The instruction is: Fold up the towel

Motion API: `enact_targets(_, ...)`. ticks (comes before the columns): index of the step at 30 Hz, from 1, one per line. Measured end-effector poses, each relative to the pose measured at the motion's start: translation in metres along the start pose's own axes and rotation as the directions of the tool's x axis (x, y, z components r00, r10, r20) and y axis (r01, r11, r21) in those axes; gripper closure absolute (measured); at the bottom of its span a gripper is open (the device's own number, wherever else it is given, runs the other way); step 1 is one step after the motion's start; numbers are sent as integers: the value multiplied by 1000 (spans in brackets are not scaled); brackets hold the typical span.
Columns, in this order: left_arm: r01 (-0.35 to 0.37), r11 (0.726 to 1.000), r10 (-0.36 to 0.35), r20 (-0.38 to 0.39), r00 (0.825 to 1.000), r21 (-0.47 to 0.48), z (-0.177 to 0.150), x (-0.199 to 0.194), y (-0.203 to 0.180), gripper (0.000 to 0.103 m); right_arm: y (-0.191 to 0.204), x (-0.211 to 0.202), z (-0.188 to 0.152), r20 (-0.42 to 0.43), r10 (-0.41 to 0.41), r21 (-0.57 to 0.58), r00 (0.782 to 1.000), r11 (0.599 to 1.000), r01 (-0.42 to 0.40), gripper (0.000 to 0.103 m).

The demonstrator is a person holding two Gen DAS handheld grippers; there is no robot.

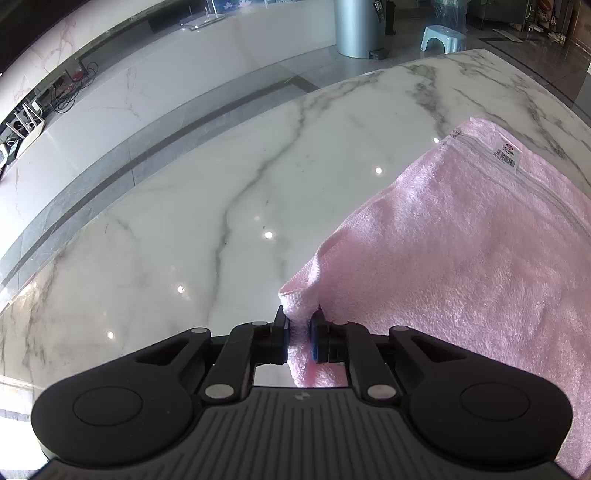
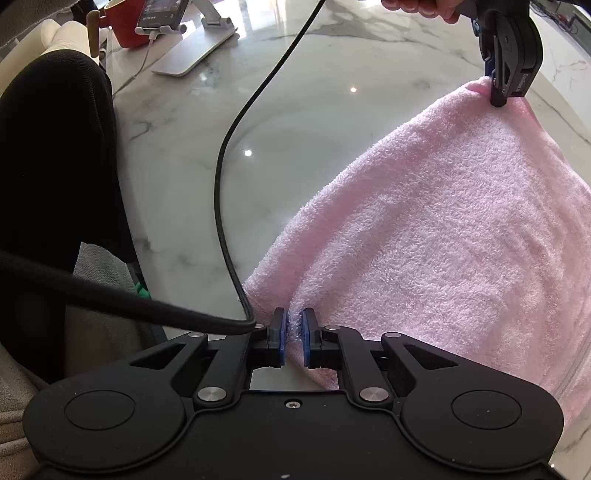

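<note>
White marble table (image 1: pixel 240 192) with grey veins under everything, shiny floor beyond it. From my left wrist cam: one pink towel (image 1: pixel 461 240), one tag with a barcode (image 1: pixel 506 157) on its far hem, one pale blue stool (image 1: pixel 443 37) and one silver bin (image 1: pixel 357 27) way out past the fingers. My left gripper (image 1: pixel 299 332) is pinched narrow on a towel corner, with the rest of the cloth spreading off to the right of the fingers.

Right wrist cam: same towel (image 2: pixel 443 229), and my right gripper (image 2: pixel 293 334) is clamped narrow on another corner. Ahead and to the right, the left gripper (image 2: pixel 496 92) hangs onto the far corner. One black cable (image 2: pixel 225 166) runs just left of my fingers. Far left: one red mug (image 2: pixel 127 22), contents not visible, and one phone (image 2: pixel 162 16) on a stand.
</note>
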State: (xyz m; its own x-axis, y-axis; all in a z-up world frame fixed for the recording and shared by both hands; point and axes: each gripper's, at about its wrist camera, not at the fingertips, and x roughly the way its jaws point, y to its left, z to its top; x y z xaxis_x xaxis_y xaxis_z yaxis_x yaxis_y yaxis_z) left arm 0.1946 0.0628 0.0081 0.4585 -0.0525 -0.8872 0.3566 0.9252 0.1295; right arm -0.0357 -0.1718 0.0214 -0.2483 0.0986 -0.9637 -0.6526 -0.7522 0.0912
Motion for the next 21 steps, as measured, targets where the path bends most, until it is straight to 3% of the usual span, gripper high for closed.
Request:
enact_targets(4, -2, 999, 3, 32, 999, -48, -3, -24, 1, 88, 3, -8, 0, 18, -23, 22, 1000, 1000, 22, 88)
enact_targets(6, -12, 999, 14, 49, 999, -40, -6, -39, -2, 84, 5, -11, -1, 24, -46, 31, 999, 999, 45, 81)
enact_targets(8, -21, 999, 23, 61, 998, -28, -9, -52, -6, 76, 7, -14, -2, 30, -69, 39, 997, 997, 67, 77)
enact_targets(12, -30, 1000, 31, 79, 996, -5, -19, -81, -20, 70, 13, -18, -4, 38, -113, 59, 993, 992, 111, 73)
enact_targets(21, 63, 998, -59, 135, 989, -25, -64, -154, -68, 67, -1, -34, -39, 51, -207, 198, 977, 961, 193, 71)
